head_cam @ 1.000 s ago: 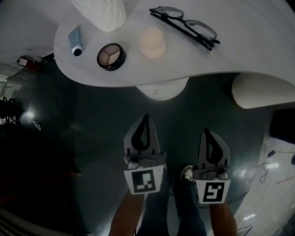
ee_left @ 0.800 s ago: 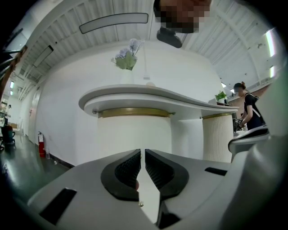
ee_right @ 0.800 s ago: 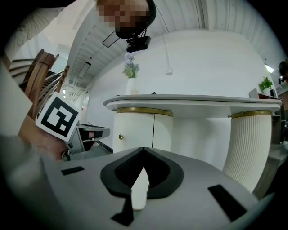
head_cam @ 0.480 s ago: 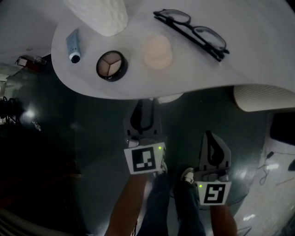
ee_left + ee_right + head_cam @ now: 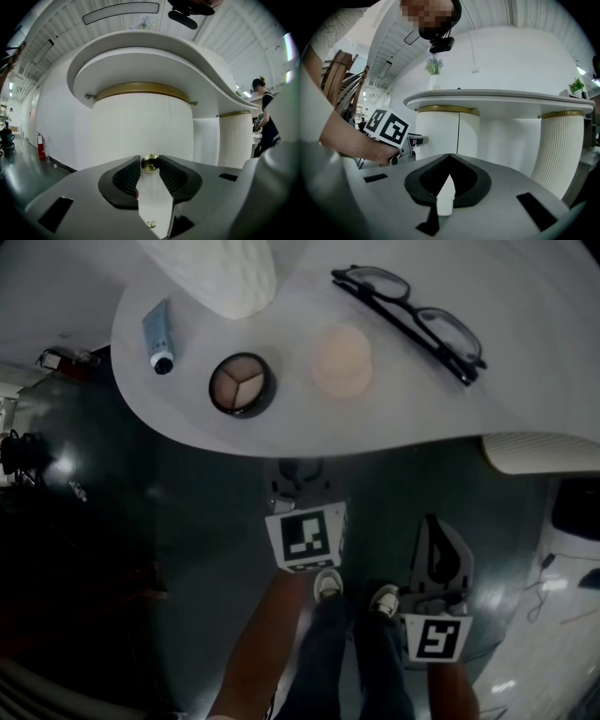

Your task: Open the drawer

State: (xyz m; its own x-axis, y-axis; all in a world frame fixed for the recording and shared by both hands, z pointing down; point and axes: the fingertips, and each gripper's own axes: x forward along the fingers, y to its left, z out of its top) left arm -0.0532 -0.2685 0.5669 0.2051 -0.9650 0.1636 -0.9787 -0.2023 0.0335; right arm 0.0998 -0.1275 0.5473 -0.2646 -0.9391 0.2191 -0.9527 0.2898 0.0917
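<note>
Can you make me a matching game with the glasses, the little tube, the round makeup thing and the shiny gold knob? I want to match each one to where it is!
Things:
1. glasses
2. tube
3. round compact
4. gold knob

Places:
A. between the tube and the peach round pad
B. on the white curved front below the tabletop
C. toward the right side of the tabletop
D. by the tabletop's left edge

Pairs: 1-C, 2-D, 3-A, 4-B
</note>
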